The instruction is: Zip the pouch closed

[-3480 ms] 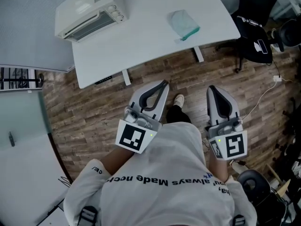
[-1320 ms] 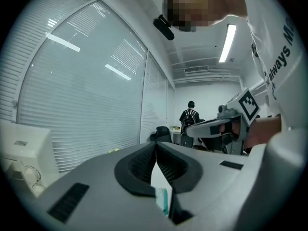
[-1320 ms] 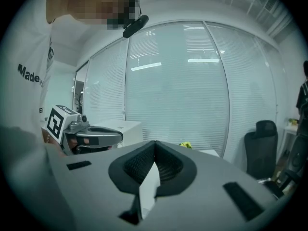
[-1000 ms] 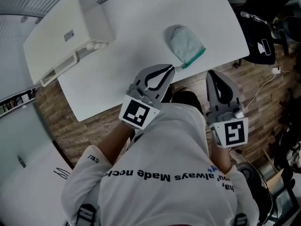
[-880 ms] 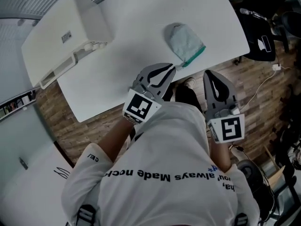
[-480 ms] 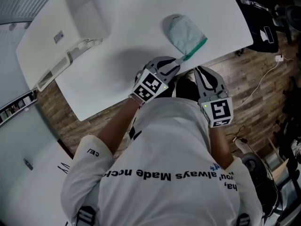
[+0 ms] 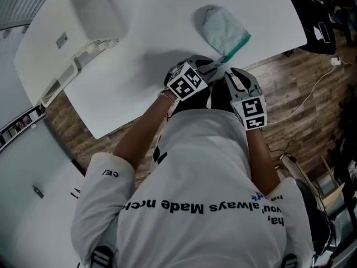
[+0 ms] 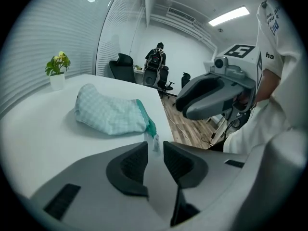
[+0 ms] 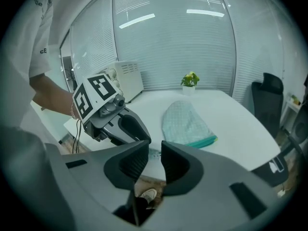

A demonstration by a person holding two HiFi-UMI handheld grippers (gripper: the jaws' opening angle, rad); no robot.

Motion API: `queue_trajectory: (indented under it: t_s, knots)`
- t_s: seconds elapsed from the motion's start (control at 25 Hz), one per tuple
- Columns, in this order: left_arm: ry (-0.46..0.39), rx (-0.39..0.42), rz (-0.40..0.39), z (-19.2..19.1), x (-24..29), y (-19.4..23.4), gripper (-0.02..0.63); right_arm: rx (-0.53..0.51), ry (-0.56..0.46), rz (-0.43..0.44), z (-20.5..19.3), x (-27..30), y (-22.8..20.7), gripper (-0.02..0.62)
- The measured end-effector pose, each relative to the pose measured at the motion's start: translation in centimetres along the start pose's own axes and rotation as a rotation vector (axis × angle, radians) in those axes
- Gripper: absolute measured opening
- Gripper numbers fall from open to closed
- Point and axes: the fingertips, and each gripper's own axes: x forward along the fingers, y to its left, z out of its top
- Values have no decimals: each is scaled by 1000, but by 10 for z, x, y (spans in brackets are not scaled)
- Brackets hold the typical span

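A pale green checked pouch lies flat on the white table, its teal zip edge toward the near table edge. My left gripper hovers just short of that zip end. In the left gripper view its jaws stand a little apart, and the small zip pull shows just beyond the tips. My right gripper hangs beside it over the table edge. Its jaws are opening with nothing between them, and the pouch lies ahead of them.
A white toaster oven stands at the table's left. A small potted plant sits at the far side. Dark office chairs and a wooden floor lie past the table's right edge.
Both grippers have come down and forward from chest height to the near table edge, close to the pouch's zip end. The pouch has not moved.
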Motion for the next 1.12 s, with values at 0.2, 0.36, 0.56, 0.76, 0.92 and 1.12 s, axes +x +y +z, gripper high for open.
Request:
queue_trajectory:
  t_s: [0.2, 0.36, 0.56, 0.76, 0.92, 1.12]
  knots:
    - [40, 6, -42, 0, 11, 3, 114, -3, 35, 10, -18, 17, 0, 108]
    - [89, 27, -87, -4, 19, 4, 109, -3, 53, 13, -28, 28, 1, 120]
    - [115, 15, -140, -2, 20, 0, 34, -12, 69, 6, -36, 37, 0, 143]
    - [93, -61, -196, 3, 14, -7, 28, -39, 75, -2, -37, 42, 3, 147]
    - [73, -121, -225, 5, 12, -11, 26, -40, 70, 1, -37, 43, 5, 146]
    - [57, -186, -254, 5, 9, -15, 26, -55, 75, 10, -40, 41, 7, 147]
